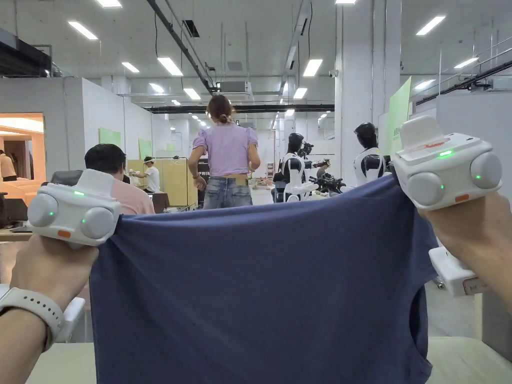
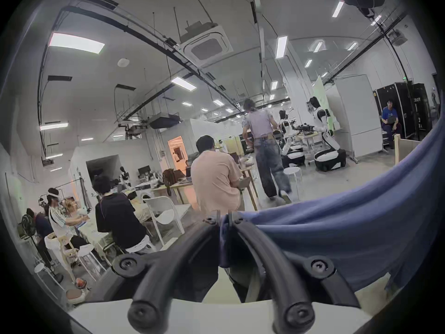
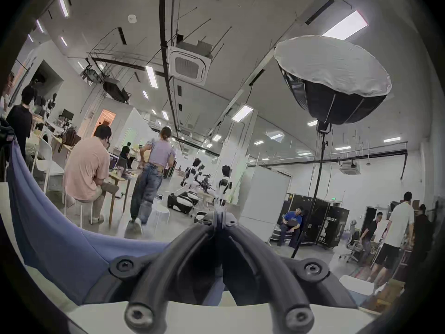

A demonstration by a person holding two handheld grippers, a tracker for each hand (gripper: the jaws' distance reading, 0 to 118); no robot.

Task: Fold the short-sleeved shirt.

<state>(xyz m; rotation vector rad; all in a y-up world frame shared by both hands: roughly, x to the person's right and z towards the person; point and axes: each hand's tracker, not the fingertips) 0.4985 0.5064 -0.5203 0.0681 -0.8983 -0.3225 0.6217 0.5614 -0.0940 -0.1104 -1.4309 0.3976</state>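
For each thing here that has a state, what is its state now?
Shirt: lifted, spread between both grippers, lower part hanging to the table.
Left gripper: shut on the shirt's edge.
Right gripper: shut, cloth hanging from it.
Softbox: unlit, on its stand.

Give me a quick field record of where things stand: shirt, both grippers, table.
shirt: blue shirt held up in the air, spread between the two grippers, hanging down towards the table
left gripper: jaws shut on the shirt's top edge at one corner
right gripper: jaws closed at the tips, shirt cloth running under them; the pinch itself is hard to see here, but the head view shows the shirt hanging from this corner
height: right corner held higher than left
table: pale table below the shirt
fold: not yet begun
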